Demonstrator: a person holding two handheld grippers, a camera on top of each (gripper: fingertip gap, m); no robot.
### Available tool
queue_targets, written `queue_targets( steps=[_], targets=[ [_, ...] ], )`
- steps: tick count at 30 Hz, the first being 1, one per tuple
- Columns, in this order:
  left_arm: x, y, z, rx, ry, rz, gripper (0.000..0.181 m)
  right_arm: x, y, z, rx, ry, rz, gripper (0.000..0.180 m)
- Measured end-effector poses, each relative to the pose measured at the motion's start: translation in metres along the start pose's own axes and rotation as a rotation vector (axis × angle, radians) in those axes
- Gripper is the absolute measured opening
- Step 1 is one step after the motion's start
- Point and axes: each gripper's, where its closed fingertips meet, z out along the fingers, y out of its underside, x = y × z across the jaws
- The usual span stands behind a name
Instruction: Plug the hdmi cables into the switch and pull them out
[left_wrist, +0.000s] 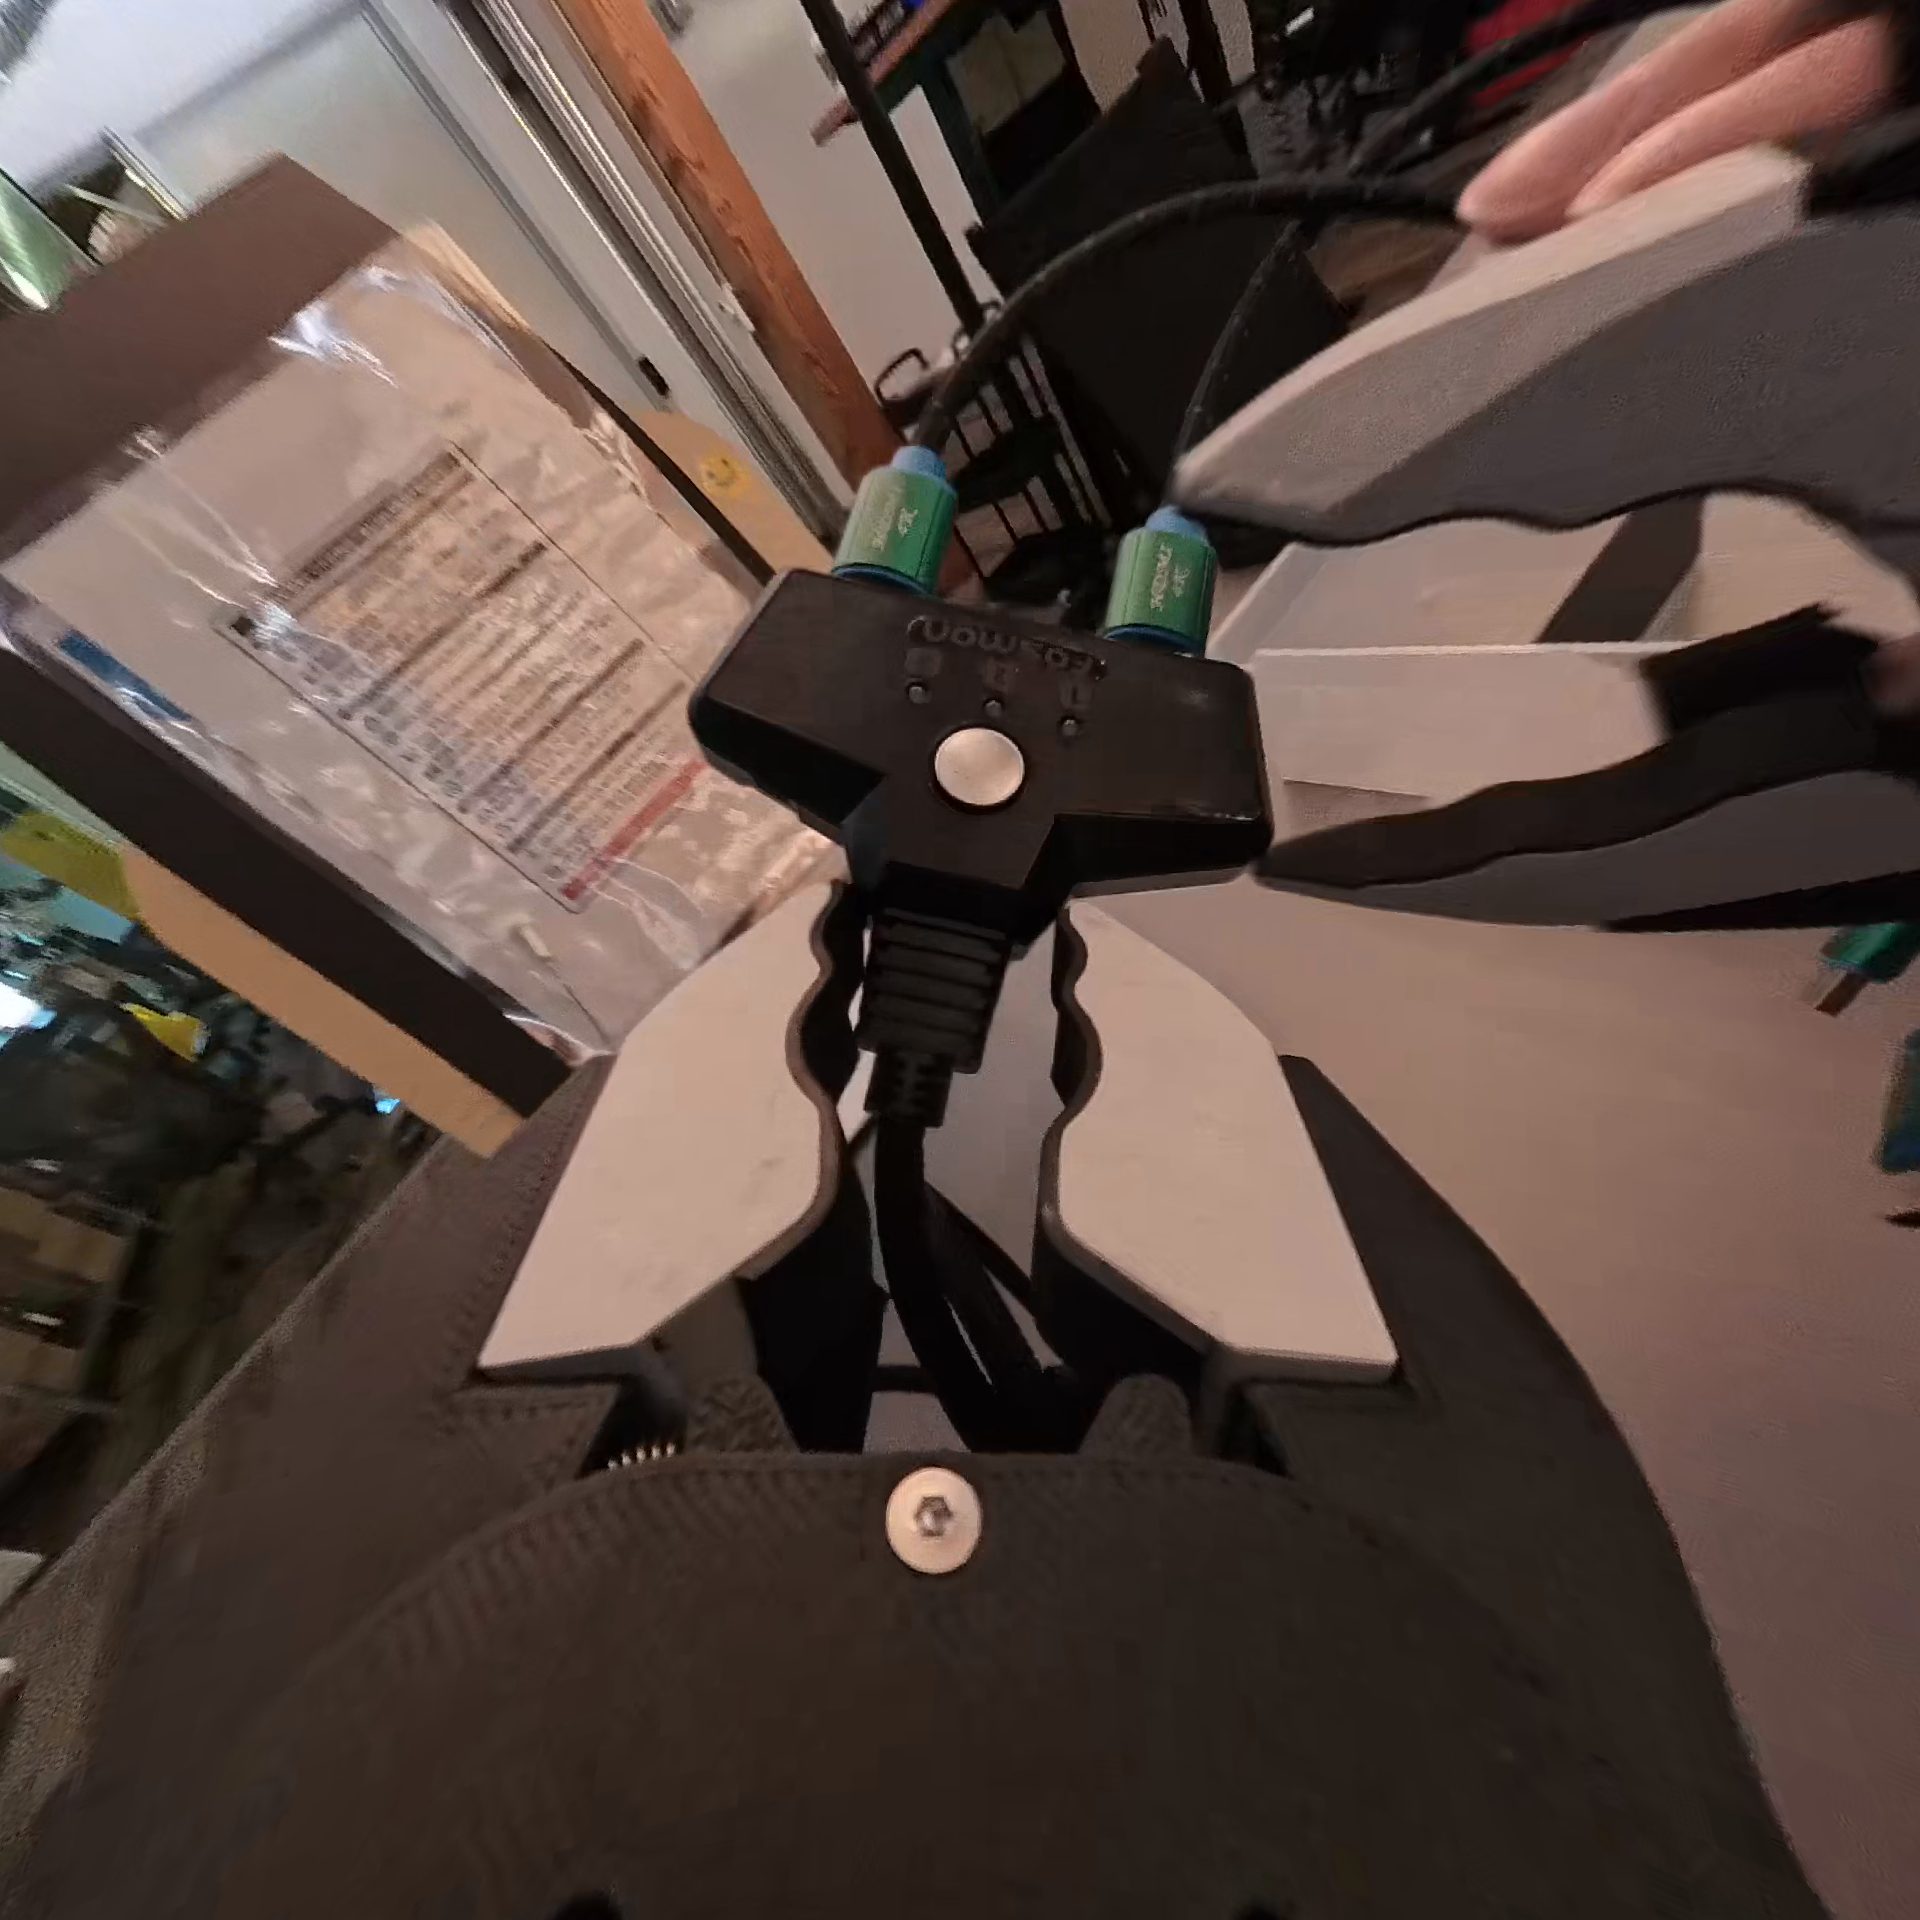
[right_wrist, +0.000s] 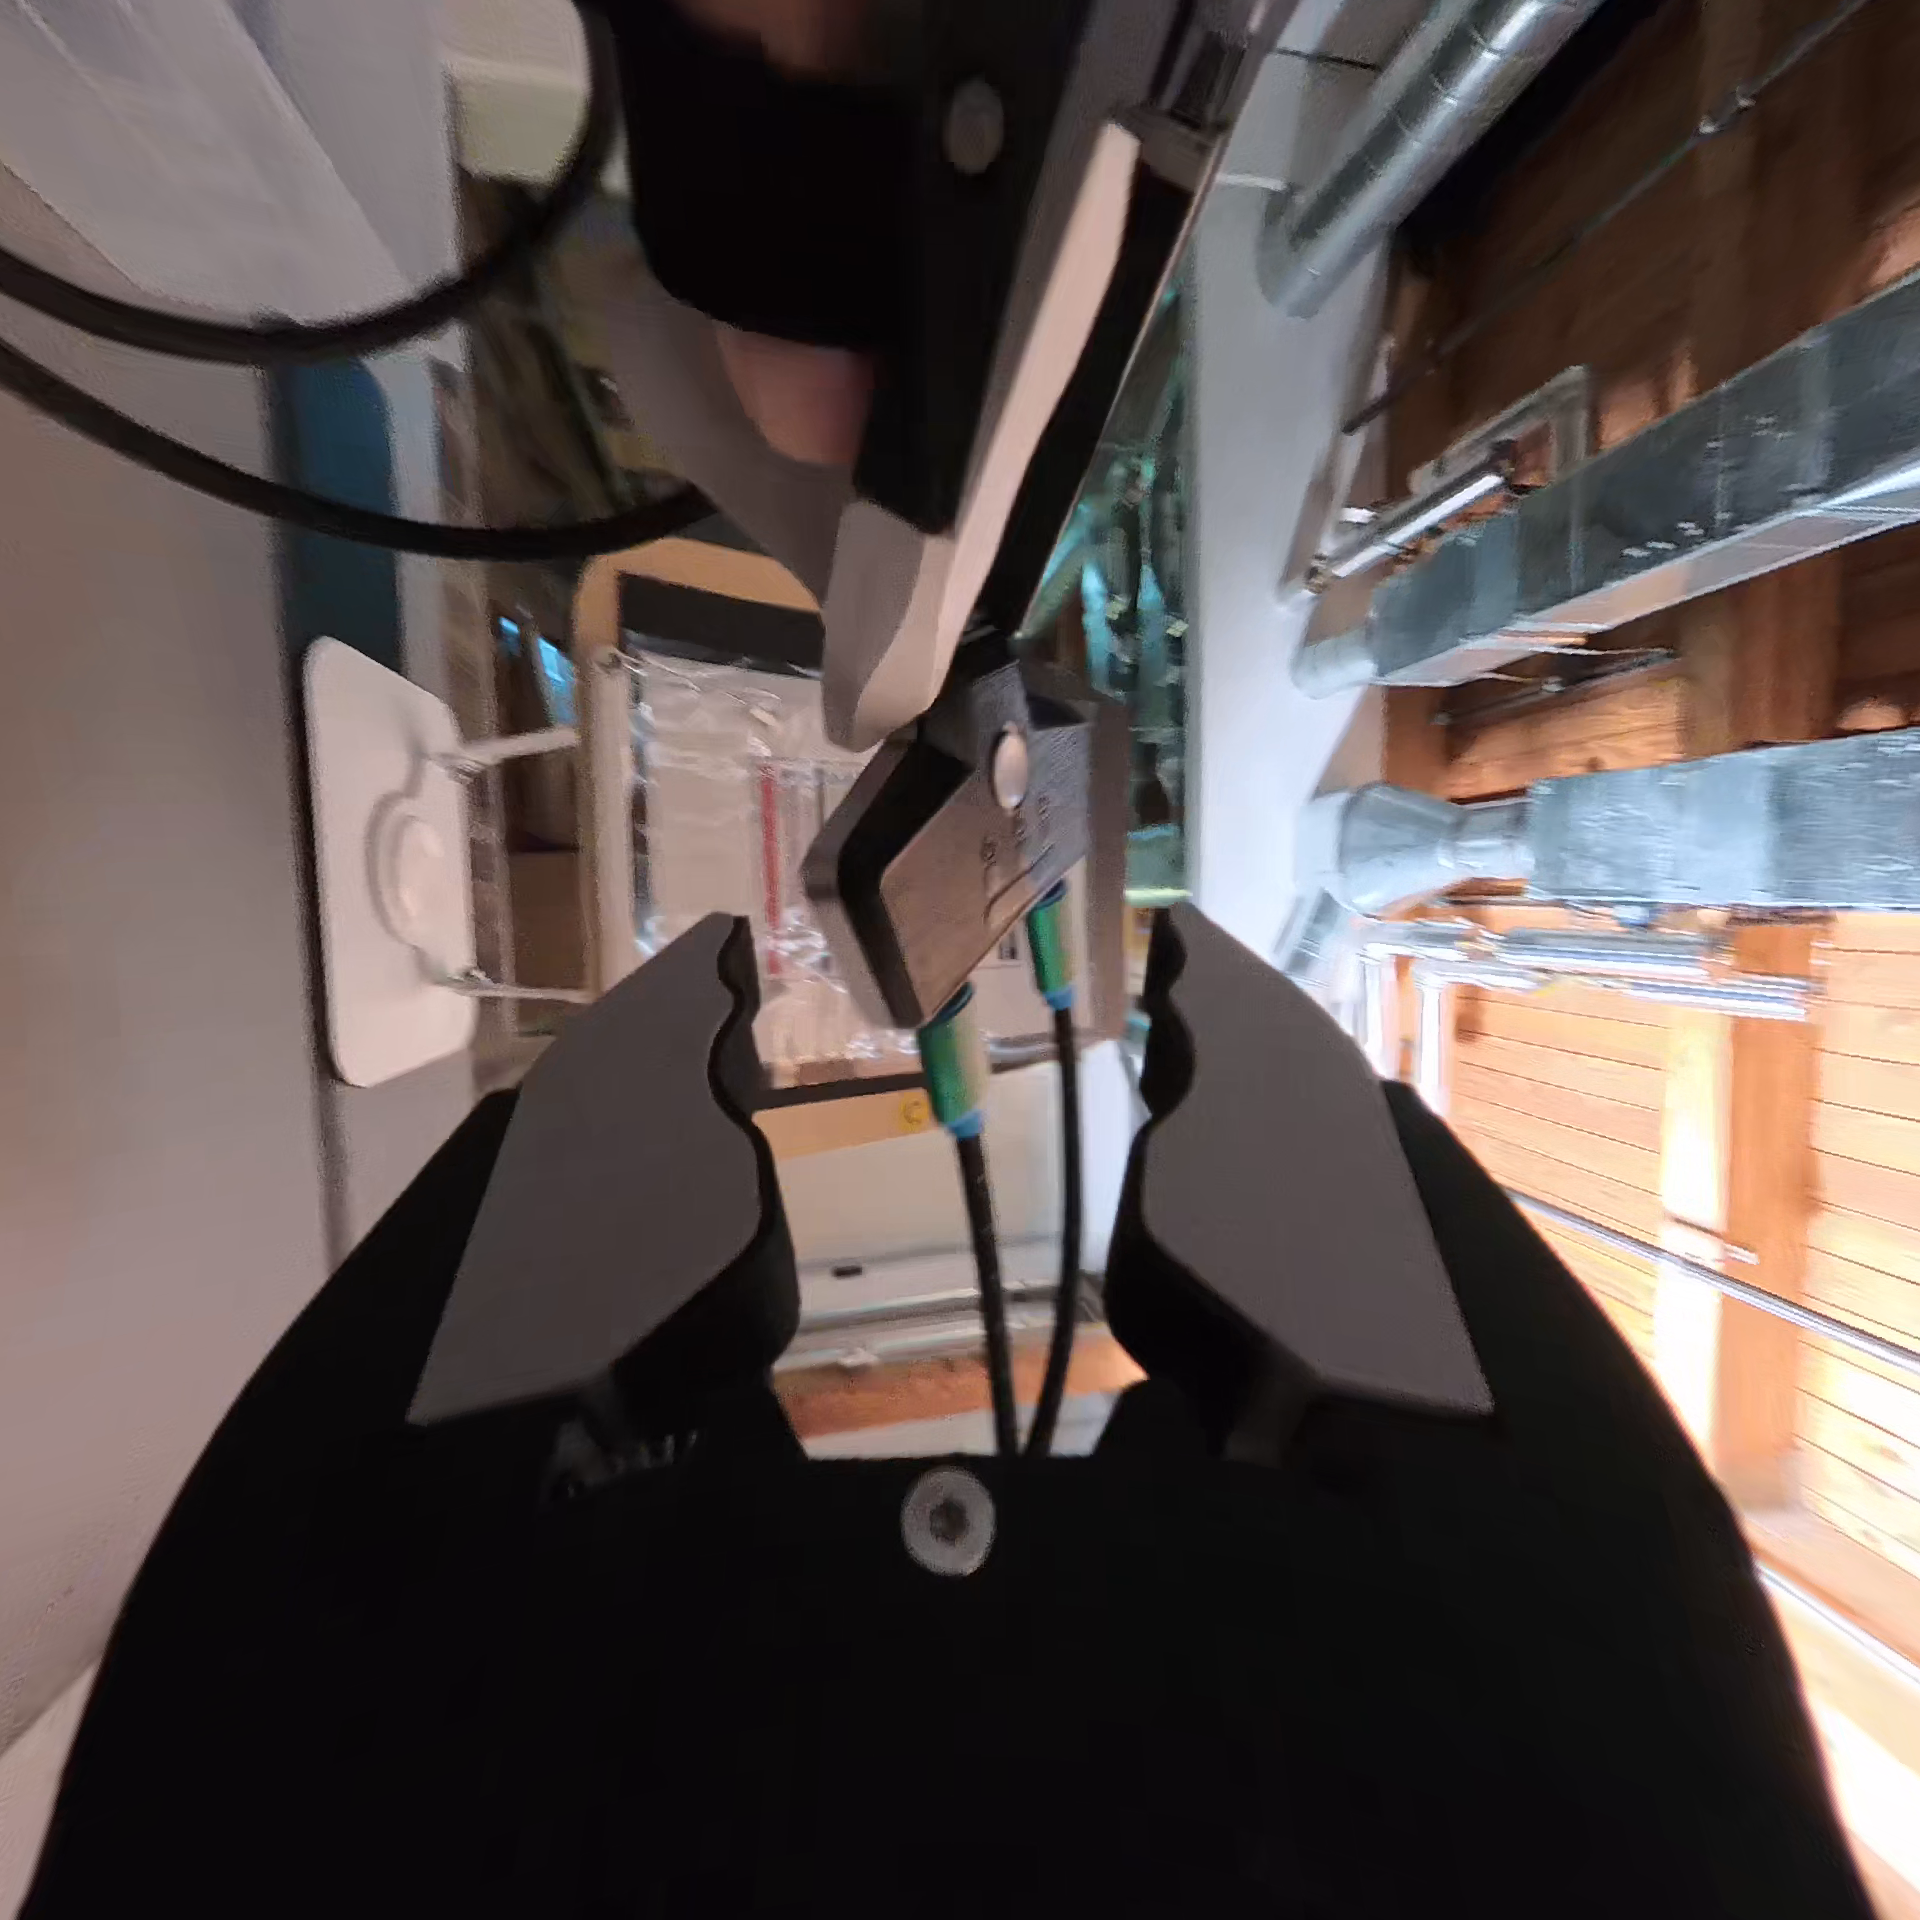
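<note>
- our left gripper (left_wrist: 940, 914) is clamped on the ribbed neck of the black hdmi switch (left_wrist: 982, 743), right where its own lead leaves the body, and holds it up off the white table (left_wrist: 1558, 1195).
- the switch faces us with its round silver button (left_wrist: 978, 768) in the middle of the top face.
- two hdmi cables sit plugged into the far edge of the switch: the left green plug (left_wrist: 896, 530) and the right green plug (left_wrist: 1156, 585), each with a blue collar and a black braided cord running off behind.
- our right gripper (right_wrist: 940, 966) stands spread wide and grips nothing; in the left wrist view it comes in from the right with its tips just beside the right green plug and the switch's right corner.
- in the right wrist view both cords pass down between its parted fingers, the plugs near the tips but not pinched.
- a third green connector (left_wrist: 1860, 966) lies loose on the table at the right edge.
- a clear plastic-wrapped box (left_wrist: 416, 582) stands behind, to the left.
</note>
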Motion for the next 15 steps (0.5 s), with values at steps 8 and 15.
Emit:
queue_targets(
  steps=[8, 15],
  targets=[
    [0.037, 0.005, 0.015, -0.055, 0.164, -0.106, 0.034, -0.028, 0.015, 0.018, -0.097, -0.007, 0.047, 0.034],
    [-0.006, -0.047, -0.039, 0.255, 0.311, -0.559, 0.069, -0.053, 0.04, 0.019, -0.149, -0.22, 0.262, 0.022]
  ],
)
